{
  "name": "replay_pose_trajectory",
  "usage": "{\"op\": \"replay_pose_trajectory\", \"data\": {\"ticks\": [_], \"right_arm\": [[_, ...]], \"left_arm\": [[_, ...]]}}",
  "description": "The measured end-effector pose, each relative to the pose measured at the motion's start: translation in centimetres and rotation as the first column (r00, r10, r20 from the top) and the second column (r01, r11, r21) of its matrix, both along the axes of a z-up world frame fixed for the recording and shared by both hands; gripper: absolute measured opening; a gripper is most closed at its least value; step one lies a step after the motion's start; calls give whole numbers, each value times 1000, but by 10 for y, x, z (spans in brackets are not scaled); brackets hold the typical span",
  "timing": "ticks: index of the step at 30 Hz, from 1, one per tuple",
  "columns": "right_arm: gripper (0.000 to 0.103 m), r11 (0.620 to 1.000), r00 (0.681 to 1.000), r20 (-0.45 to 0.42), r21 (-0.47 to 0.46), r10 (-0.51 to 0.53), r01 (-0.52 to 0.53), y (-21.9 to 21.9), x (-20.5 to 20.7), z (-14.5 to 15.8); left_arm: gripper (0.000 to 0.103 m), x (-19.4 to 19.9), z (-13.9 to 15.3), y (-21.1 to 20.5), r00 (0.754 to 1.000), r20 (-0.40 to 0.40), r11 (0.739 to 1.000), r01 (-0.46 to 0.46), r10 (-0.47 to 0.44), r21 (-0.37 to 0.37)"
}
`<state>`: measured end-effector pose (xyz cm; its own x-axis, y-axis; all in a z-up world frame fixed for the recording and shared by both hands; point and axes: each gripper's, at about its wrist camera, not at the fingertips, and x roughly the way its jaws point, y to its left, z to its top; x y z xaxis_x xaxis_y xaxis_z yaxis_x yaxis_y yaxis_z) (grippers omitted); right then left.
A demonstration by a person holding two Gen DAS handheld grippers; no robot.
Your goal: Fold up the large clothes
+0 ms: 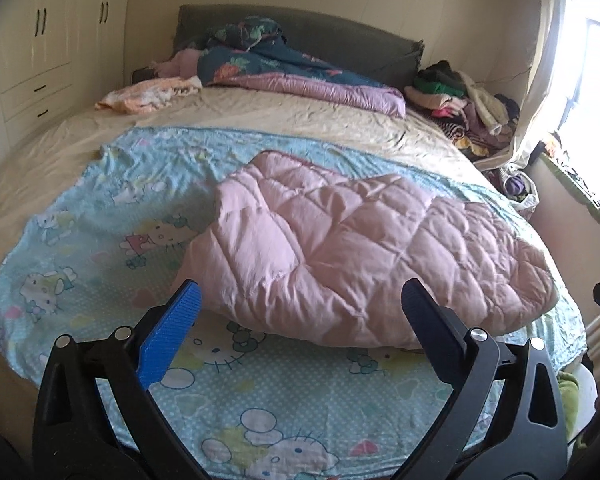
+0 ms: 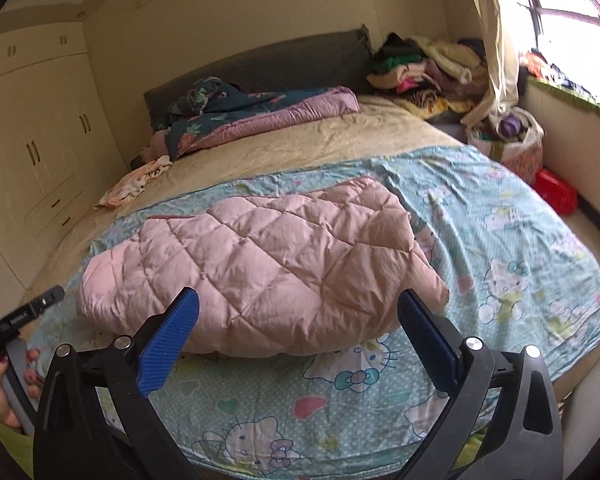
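On the sheet (image 1: 100,248), your pink coat (image 1: 360,248) lies folded into a bundle; both grippers, left (image 1: 300,312) and right (image 2: 298,312), gape wide, empty. Little appears left.

A quilted coat (image 1: 340,248) lay folded on a cartoon-print sheet (image 1: 100,220), which was spread across the near end of the bed (image 1: 260,116). Behind the sheet, bare mattress cover ran to the headboard (image 1: 320,36), where a bundled quilt (image 1: 284,68) lay against it. A small crumpled cloth (image 1: 148,94) sat to the left of the quilt. A heap of clothes (image 1: 460,96) was piled at the bed's far right corner, beside the curtain (image 1: 540,60). Wardrobes (image 1: 40,40) stood along the left wall. Below the heap, right of the bed, what seemed to be a stuffed bag (image 2: 512,136) rested on the floor. The left gripper (image 1: 300,300) and right gripper (image 2: 298,306) hung in front of the coat, apart from it.
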<state>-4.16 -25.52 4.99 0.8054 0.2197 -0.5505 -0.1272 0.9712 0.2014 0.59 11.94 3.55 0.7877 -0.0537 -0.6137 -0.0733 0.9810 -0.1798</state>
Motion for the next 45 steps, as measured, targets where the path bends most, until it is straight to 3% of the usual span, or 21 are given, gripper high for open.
{"op": "replay_pose_trajectory", "data": {"ticks": [8, 14, 20, 45], "right_arm": [[99, 996, 997, 31, -48, 73, -71, 30, -35, -5], [99, 992, 997, 55, -120, 48, -42, 48, -54, -33], [99, 995, 999, -13, -83, 46, -47, 54, -52, -56], [99, 995, 998, -20, -81, 63, -64, 61, -51, -59]], "left_arm": [[94, -30, -8, -22, 998, 29, 999, 47, -47, 25], [94, -45, -29, -39, 997, 19, 997, 71, -71, 20], [94, -50, -41, -50, 996, 4, 996, 90, -90, 23], [94, -50, -43, -54, 996, -17, 994, 89, -88, 61]]}}
